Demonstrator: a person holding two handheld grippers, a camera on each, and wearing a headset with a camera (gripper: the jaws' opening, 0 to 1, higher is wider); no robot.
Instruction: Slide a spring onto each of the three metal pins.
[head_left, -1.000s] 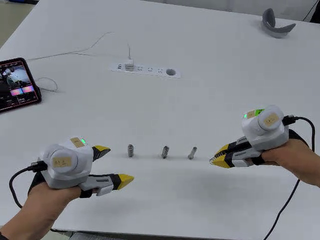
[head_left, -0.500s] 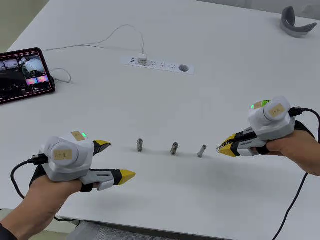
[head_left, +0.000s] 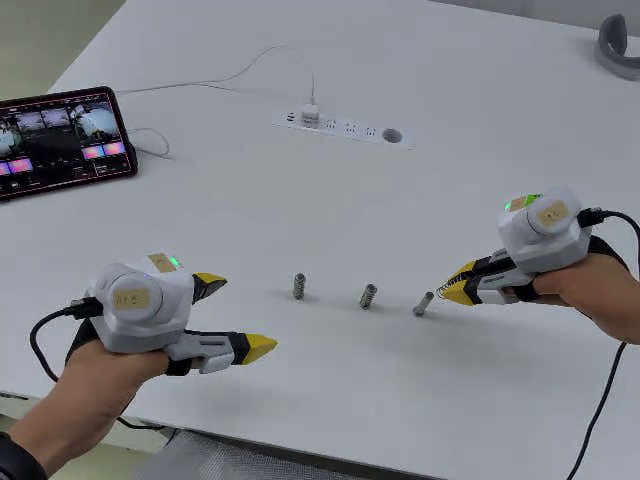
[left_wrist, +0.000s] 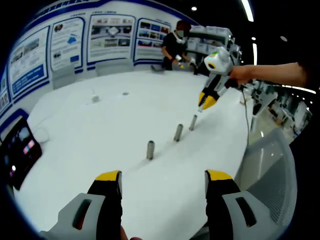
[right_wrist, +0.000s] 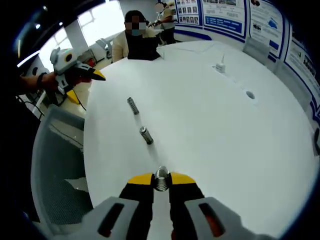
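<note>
My right gripper (head_left: 450, 293) is clamped on the last spring (right_wrist: 161, 179), with the third pin (head_left: 424, 303), seemingly bare, just off its tip. Beyond, the next pin (head_left: 368, 296) and the far pin (head_left: 299, 286) already look sprung. My left gripper (head_left: 236, 314) gapes, idle.

The head view looks forward and down across the white table (head_left: 330, 230) from its near edge. The left gripper view looks low along the row of pins (left_wrist: 178, 132) toward the right gripper (left_wrist: 205, 104); the right gripper view looks back along that row toward the left gripper (right_wrist: 85, 86).
</note>
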